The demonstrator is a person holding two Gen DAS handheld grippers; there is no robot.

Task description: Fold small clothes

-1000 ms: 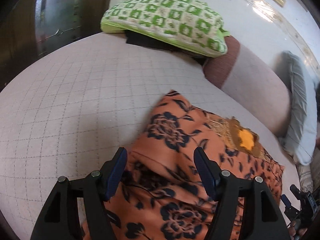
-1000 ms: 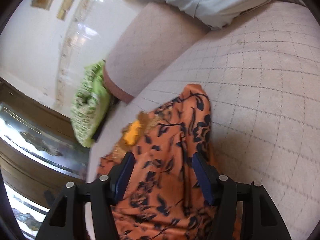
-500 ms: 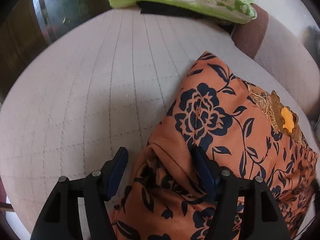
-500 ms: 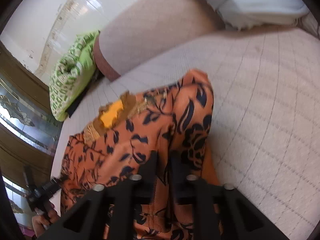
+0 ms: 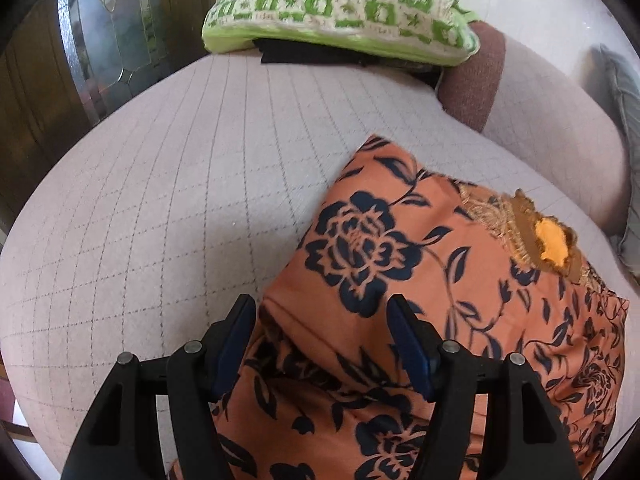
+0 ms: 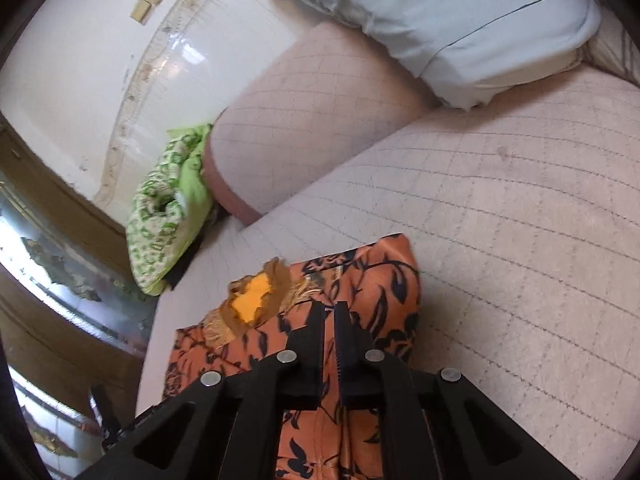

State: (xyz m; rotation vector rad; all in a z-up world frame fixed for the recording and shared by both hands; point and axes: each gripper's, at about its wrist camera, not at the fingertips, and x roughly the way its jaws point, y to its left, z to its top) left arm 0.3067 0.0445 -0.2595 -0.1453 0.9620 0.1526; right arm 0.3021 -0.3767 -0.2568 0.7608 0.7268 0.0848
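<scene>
An orange garment with dark blue flowers (image 5: 400, 264) lies on the quilted beige couch seat (image 5: 168, 200). It has a gold embroidered neckline with a yellow patch (image 5: 548, 240). My left gripper (image 5: 322, 320) is open, its blue-padded fingers straddling a raised fold at the garment's near edge. In the right wrist view the same garment (image 6: 380, 292) lies below me. My right gripper (image 6: 330, 312) is shut on a fold of the garment.
A green-and-white patterned cushion (image 5: 344, 4) lies at the couch's far end over something dark. A pale blue pillow (image 6: 460, 20) rests on the couch's backrest (image 6: 320, 128). A wooden door with glass (image 5: 92, 40) stands to the left.
My right gripper went from open to shut on the garment's fold and has lifted a little. My left gripper stayed open over the near edge, with the view shifting slightly.
</scene>
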